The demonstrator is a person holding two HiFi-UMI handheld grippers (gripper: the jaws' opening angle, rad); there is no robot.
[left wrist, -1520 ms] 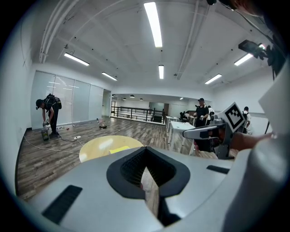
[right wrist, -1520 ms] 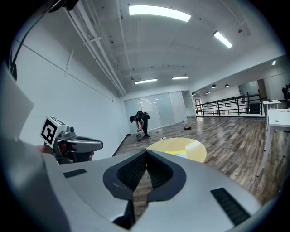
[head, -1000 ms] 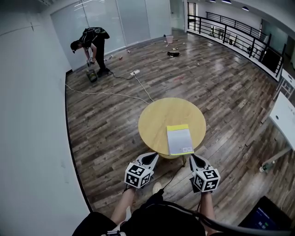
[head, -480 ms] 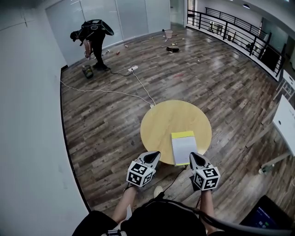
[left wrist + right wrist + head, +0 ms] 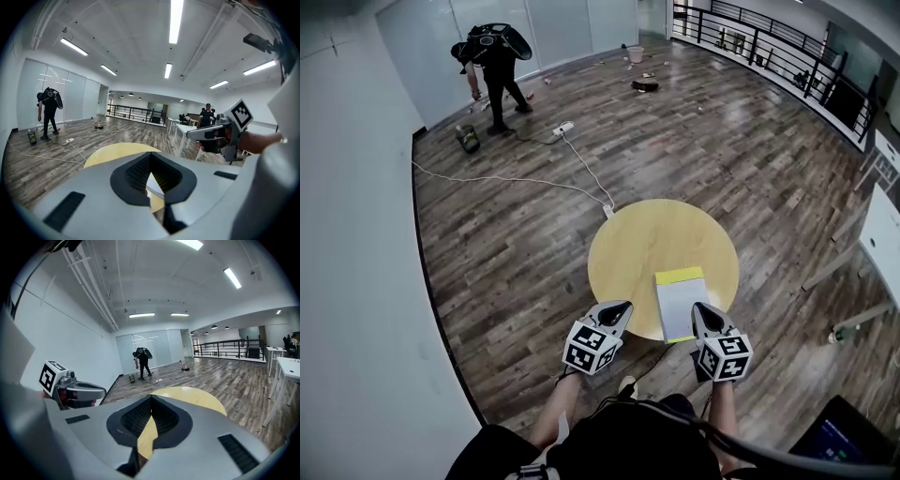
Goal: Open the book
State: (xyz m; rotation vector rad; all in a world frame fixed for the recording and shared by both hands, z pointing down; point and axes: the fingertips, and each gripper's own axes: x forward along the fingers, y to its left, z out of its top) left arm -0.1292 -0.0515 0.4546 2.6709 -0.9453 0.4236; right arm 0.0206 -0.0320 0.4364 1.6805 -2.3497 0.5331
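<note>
Book (image 5: 680, 303) lay closed at 5 o'clock on round table (image 5: 637, 244). Left gripper (image 5: 617, 309) and right gripper (image 5: 703, 311) were both clenched, empty, just short of it. Judgement: unclench first, then pinch the cover edge alone.

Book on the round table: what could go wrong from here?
1. The book lies closed with its near end at the round table's rim; a nudge toward the person could slide it off.
2. The left gripper and right gripper are both shut; shut fingers may shove the flat cover rather than lift it.
</note>
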